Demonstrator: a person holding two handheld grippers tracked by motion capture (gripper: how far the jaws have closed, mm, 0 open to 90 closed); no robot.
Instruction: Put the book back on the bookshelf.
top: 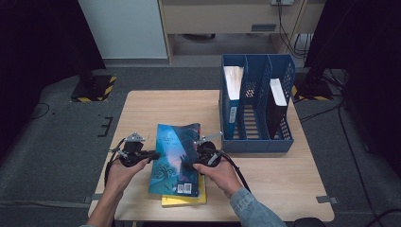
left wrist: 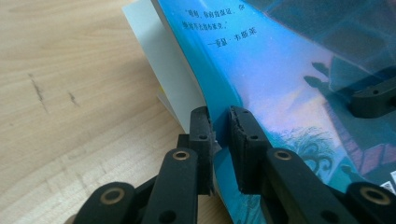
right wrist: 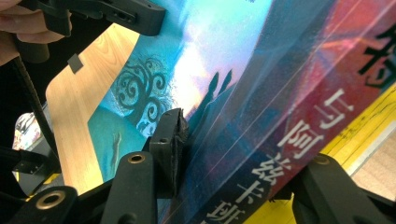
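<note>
A blue book (top: 175,158) lies at the wooden table's (top: 142,106) 6 o'clock edge atop a yellow book (top: 202,197); the left gripper (top: 150,154) pinches its cover edge while the right gripper (top: 190,165) clamps its spine side — a blue file rack (top: 257,142) stands at 2 o'clock; grey carpet (top: 56,137) surrounds the table.

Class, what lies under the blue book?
A yellow book lies under the blue book, with its near edge and right corner showing. Its cover is mostly hidden. Both rest on the table.
</note>
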